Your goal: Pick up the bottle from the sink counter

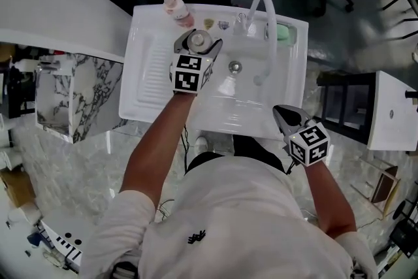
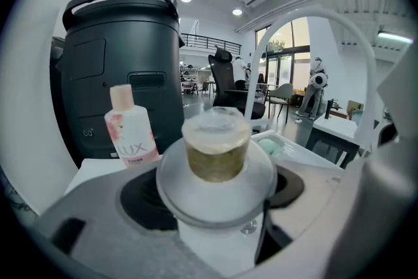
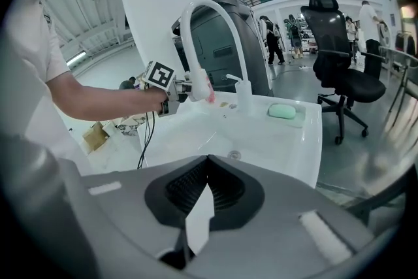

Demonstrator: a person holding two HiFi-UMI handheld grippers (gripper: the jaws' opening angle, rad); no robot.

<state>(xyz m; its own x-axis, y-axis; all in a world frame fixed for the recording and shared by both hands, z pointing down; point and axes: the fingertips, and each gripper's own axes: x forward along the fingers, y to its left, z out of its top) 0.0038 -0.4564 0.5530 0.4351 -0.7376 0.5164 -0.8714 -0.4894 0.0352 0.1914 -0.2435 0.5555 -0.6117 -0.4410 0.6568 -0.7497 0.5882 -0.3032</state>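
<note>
A round white bottle (image 2: 217,155) with a gold collar and a clear cap sits between the jaws of my left gripper (image 1: 196,42), which is closed around its wide body. This is at the back left of the white sink (image 1: 147,85), beside the basin. I cannot tell whether the bottle is off the counter. A pink LUX bottle (image 2: 129,131) stands upright on the counter just behind it, also visible in the head view as the pink bottle (image 1: 176,10). My right gripper (image 1: 285,115) hangs at the sink's front right edge, shut and empty, its jaws (image 3: 199,206) meeting.
A curved white tap (image 1: 261,6) rises at the back of the basin, with a green soap bar (image 1: 283,32) to its right and the drain (image 1: 235,66) below. A dark bin (image 2: 124,68) stands behind the sink. A marble-patterned block (image 1: 72,98) lies to the left.
</note>
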